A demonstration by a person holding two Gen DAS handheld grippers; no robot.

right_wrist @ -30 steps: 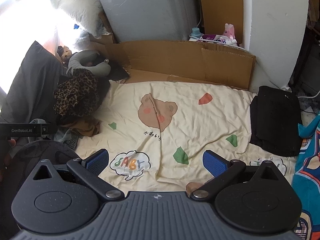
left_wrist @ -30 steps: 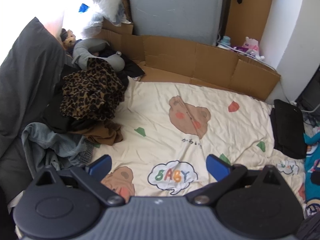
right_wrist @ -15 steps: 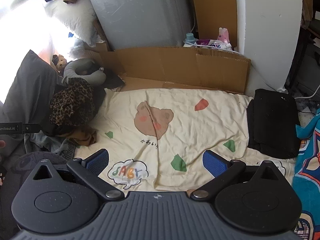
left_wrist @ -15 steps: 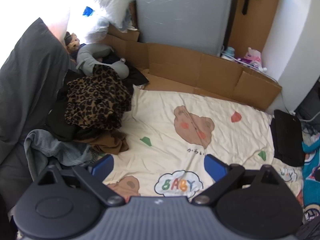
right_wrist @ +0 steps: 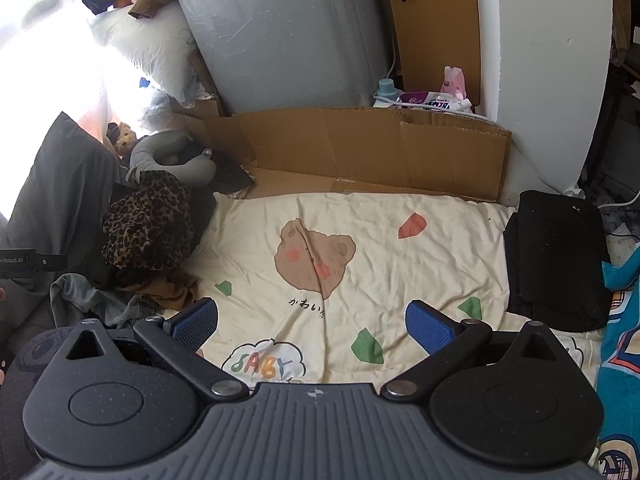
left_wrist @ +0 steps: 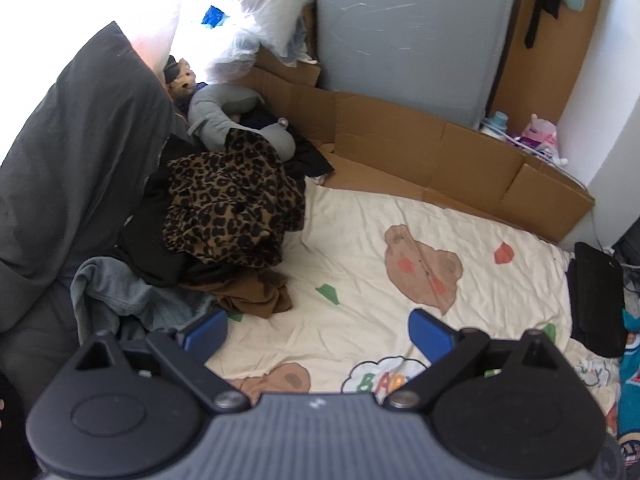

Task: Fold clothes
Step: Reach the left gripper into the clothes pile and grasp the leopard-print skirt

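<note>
- The bed sheet (right_wrist: pixel 400 264), cream with bears and a "BABY" cloud, lies mostly bare from its middle to the right edge; that is the widest open room.
- Flattened cardboard (right_wrist: pixel 372 148) stands along the far edge of the bed, with a grey panel (right_wrist: pixel 288 36) behind it.
- A dark grey pillow (left_wrist: pixel 76 160) leans along the left edge.
- The pile of clothes (left_wrist: pixel 224 220) sits at the left edge beside the pillow: a leopard-print piece (right_wrist: pixel 148 220) on top, black cloth under it, a brown piece (left_wrist: pixel 252 294) and a denim piece (left_wrist: pixel 120 296) nearest.
- A folded black garment (right_wrist: pixel 556 260) lies at the right edge, well apart from the pile.
- The left hand-held gripper (left_wrist: pixel 318 330) hovers over the near edge just beside the pile, fingers spread wide, holding nothing.
- The right hand-held gripper (right_wrist: pixel 312 320) hovers over the bare sheet, also wide and empty.
</note>
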